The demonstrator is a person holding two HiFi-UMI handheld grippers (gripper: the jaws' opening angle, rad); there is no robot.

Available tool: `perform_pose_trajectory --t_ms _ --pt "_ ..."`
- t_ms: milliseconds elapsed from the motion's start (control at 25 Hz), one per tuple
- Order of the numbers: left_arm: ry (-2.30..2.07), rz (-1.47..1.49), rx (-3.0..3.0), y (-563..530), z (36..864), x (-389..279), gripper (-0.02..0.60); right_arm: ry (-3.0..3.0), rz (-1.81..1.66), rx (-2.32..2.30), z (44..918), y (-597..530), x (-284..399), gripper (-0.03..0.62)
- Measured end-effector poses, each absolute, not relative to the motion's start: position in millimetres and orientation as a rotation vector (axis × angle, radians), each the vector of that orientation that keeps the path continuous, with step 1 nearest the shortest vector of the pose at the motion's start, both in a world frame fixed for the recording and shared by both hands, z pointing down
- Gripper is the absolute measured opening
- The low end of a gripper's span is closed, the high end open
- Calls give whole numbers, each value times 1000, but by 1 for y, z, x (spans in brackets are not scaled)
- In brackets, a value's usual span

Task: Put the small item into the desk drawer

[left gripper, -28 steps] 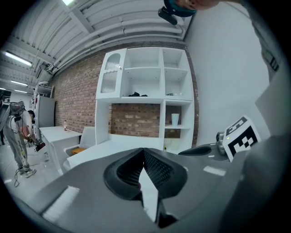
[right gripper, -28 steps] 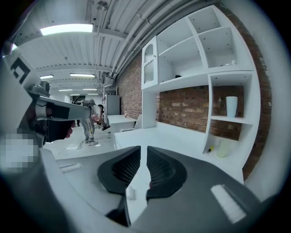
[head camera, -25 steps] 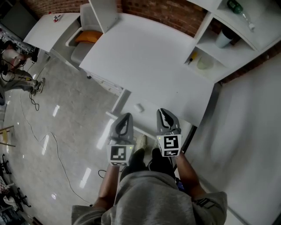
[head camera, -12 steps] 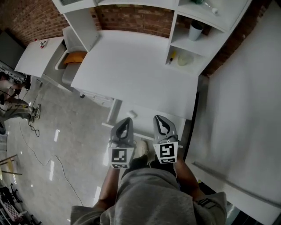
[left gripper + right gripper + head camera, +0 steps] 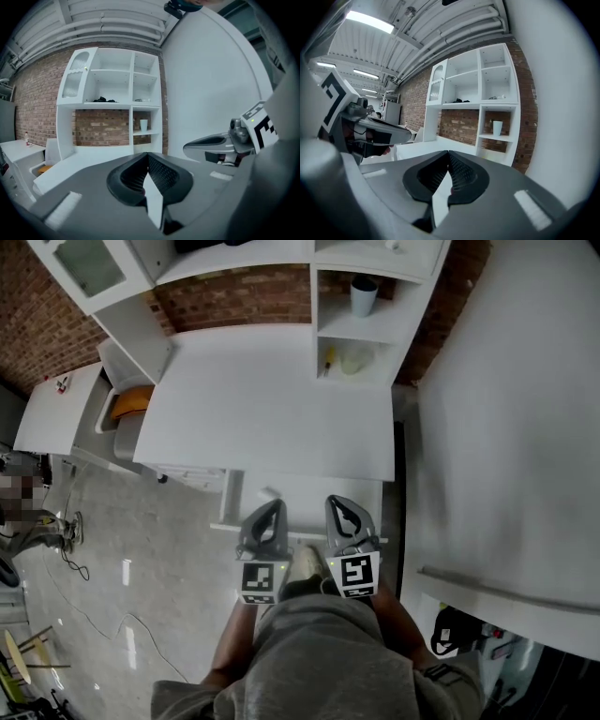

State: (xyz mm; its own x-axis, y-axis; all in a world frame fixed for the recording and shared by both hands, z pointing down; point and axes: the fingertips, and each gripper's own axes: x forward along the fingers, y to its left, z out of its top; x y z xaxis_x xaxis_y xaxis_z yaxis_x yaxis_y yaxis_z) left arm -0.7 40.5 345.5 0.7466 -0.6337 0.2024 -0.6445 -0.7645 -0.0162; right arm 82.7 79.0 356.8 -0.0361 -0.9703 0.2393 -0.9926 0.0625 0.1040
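Close to the person's body, the grey left gripper (image 5: 272,510) is fully closed on nothing. The grey right gripper (image 5: 337,504) beside it has just been closing, also empty. Ahead and apart, the small white item (image 5: 270,492) lies in what seems the pulled-out white drawer (image 5: 314,488) under the white worktop (image 5: 272,399), probably already deposited.

Bright, even light falls from ceiling strip lights (image 5: 370,22) (glare streaks the glossy floor (image 5: 127,570)). The white tabletop (image 5: 281,399) nearly washes out. Both gripper views bulge, with black corners.
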Motion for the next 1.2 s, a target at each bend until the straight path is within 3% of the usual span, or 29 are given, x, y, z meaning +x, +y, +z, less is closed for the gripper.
perform_pose_trajectory --t_ms 1200 --pt "-786 372 2950 36 369 37 12 -1948 248 2130 377 85 110 3"
